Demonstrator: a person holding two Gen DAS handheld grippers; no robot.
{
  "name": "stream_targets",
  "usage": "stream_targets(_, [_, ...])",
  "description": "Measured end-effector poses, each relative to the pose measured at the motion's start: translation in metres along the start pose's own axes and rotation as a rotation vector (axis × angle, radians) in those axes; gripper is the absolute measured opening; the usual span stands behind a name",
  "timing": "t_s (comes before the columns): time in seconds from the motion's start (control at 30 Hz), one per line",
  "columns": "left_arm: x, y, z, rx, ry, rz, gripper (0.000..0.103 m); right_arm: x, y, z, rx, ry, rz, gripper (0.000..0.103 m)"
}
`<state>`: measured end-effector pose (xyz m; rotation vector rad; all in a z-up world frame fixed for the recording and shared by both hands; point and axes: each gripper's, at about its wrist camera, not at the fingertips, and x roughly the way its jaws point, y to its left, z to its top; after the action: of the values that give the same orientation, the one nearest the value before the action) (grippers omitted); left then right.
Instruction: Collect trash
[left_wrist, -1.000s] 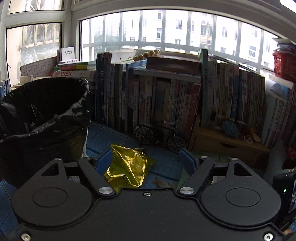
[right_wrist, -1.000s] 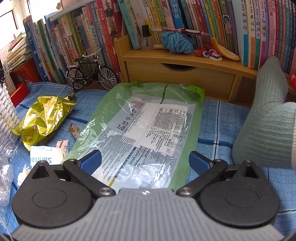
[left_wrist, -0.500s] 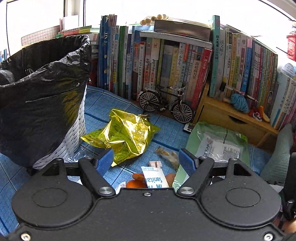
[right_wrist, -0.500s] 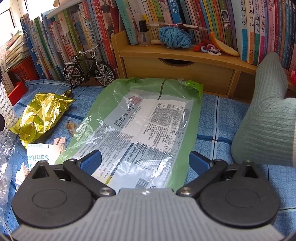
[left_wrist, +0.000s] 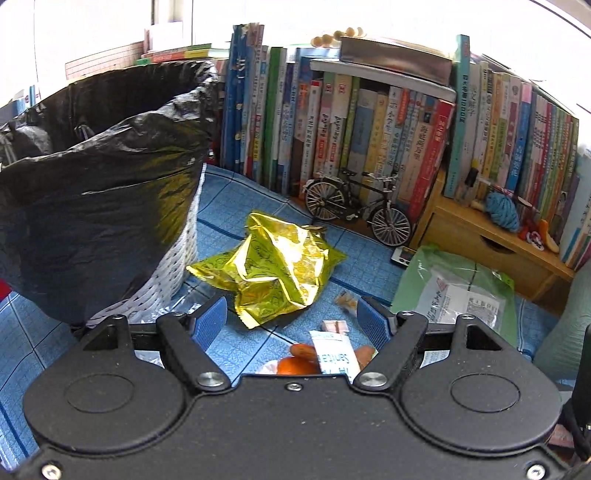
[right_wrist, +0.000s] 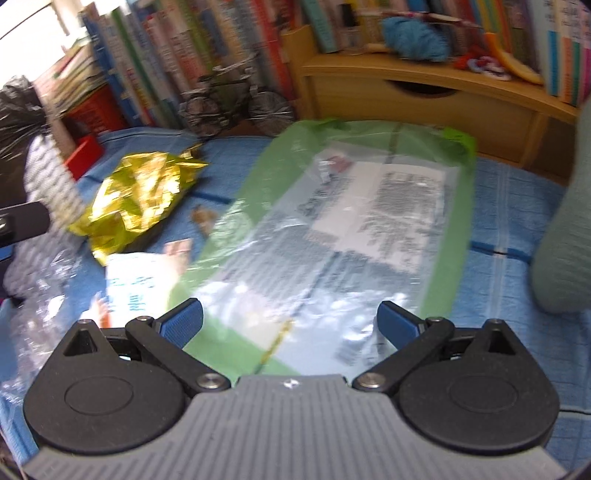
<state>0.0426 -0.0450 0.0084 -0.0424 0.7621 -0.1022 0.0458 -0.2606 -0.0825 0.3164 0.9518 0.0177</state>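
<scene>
On the blue surface (left_wrist: 236, 354), beside the bin (left_wrist: 92, 206) lined with a black bag, a crumpled gold wrapper (left_wrist: 273, 269) is lying just ahead of the left hand-held gripper (left_wrist: 291, 323), whose jaws are standing wide and holding nothing. Beneath the right hand-held gripper (right_wrist: 291, 325), also standing wide and empty, a green plastic bag (right_wrist: 332, 229) is lying flat.

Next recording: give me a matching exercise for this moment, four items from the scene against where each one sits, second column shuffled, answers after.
Things:
1. crumpled gold foil wrapper
2. flat green plastic mailer bag
3. black model bicycle
4. ball of blue yarn

Places:
A. on the wooden shelf
B. beside the black-lined white bin
C. under the right gripper
D. against the row of books

Pairs: 1-B, 2-C, 3-D, 4-A
</scene>
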Motion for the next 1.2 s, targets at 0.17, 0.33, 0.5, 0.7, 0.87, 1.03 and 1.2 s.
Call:
stream_targets(0.17, [0.0,0.008,0.001,-0.03,0.003,0.018,0.076,0.006,0.017,-0.003,-0.049,0.012,0.041,0.103])
stream_targets(0.33, [-0.003,0.013,0.001,-0.038,-0.007,0.029,0.076,0.011,0.029,-0.008,-0.097,0.026,0.057,0.103])
stream_targets(0.5, [-0.003,0.018,0.001,-0.053,-0.01,0.043,0.076,0.019,0.037,-0.01,-0.132,0.035,0.07,0.103])
stream_targets(0.7, [-0.003,0.022,0.0,-0.065,-0.009,0.056,0.076,0.032,0.042,-0.009,-0.147,0.056,0.095,0.097])
stream_targets(0.87, [-0.001,0.025,-0.001,-0.077,-0.005,0.065,0.076,0.032,0.046,-0.002,-0.144,0.059,0.146,0.076])
stream_targets(1.03, [-0.001,0.029,-0.001,-0.087,-0.008,0.076,0.076,0.026,0.055,0.003,-0.146,0.069,0.21,0.031])
stream_targets(1.2, [-0.005,0.034,0.001,-0.104,-0.024,0.101,0.076,0.014,0.066,0.007,-0.185,0.05,0.232,0.004])
